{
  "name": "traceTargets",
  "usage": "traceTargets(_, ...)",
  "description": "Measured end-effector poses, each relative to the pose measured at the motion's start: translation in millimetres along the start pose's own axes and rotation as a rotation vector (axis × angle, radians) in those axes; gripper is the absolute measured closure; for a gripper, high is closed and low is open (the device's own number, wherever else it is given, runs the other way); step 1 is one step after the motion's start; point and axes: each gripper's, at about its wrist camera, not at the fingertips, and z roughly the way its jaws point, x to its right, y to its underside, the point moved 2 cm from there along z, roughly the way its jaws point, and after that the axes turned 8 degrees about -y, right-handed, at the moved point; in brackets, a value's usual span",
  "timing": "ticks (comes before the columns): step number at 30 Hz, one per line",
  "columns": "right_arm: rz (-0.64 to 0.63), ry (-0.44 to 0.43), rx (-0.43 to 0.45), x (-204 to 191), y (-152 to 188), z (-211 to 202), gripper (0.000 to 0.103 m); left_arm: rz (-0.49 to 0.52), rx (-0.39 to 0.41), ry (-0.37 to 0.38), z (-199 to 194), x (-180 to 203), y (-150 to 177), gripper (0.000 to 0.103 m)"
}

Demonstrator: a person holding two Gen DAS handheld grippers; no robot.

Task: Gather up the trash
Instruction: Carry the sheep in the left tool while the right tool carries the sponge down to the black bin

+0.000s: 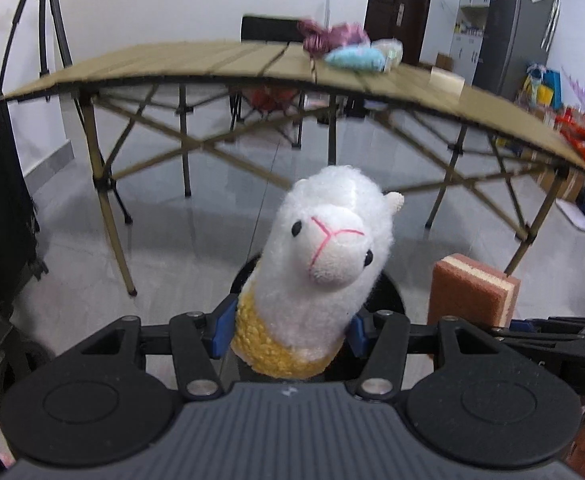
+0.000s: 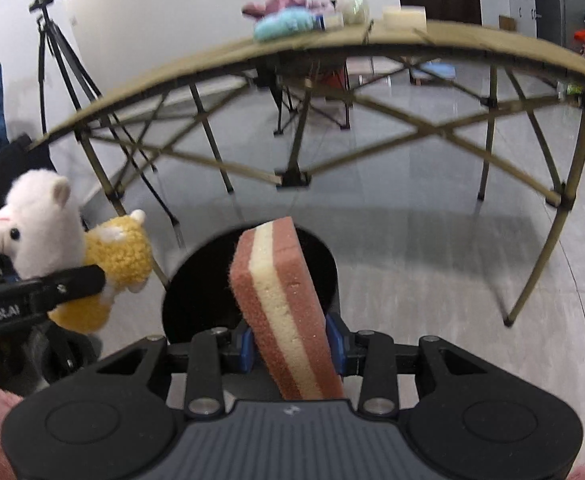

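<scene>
My left gripper (image 1: 288, 330) is shut on a white and yellow plush alpaca (image 1: 324, 256), its blue pads pressing the yellow body. The alpaca (image 2: 52, 236) also shows at the left of the right wrist view, held above the floor. My right gripper (image 2: 292, 346) is shut on a pink and cream layered sponge (image 2: 280, 300), which stands upright between the pads. The sponge (image 1: 472, 292) appears at the right of the left wrist view. A black round bin (image 2: 196, 280) sits on the floor right below both held things; its dark rim (image 1: 388, 292) peeks from behind the alpaca.
A folding camp table (image 1: 212, 64) stands ahead on crossed legs, with soft toys (image 1: 352, 56) and a pale block (image 2: 404, 16) on its top. A tripod (image 2: 60, 60) is at the left, a folding chair (image 2: 312, 96) behind the table, and bags and boxes (image 1: 580, 140) at the right.
</scene>
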Motion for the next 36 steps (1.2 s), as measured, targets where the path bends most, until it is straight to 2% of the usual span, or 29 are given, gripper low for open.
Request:
traceTargets(6, 0.061, 0.049, -0.053, 20.3, 15.7, 14.7, 0.068, -0.032, -0.119, -0.014, 20.7, -17.6, 14.7, 0.048)
traceTargets(12, 0.116, 0.066, -0.074, 30.7, 15.1, 24.5, 0.068, -0.09, -0.177, -0.044, 31.5, -34.4, 11.1, 0.048)
traceTargets(25, 0.149, 0.093, -0.111, 40.9, 15.1, 38.6, 0.068, -0.139, -0.227, -0.066, 43.1, -37.4, 1.4, 0.048)
traceTargets(36, 0.196, 0.133, -0.111, 63.4, 13.0, 48.5, 0.068, -0.144, -0.27, -0.074, 68.9, -8.8, -11.0, 0.048)
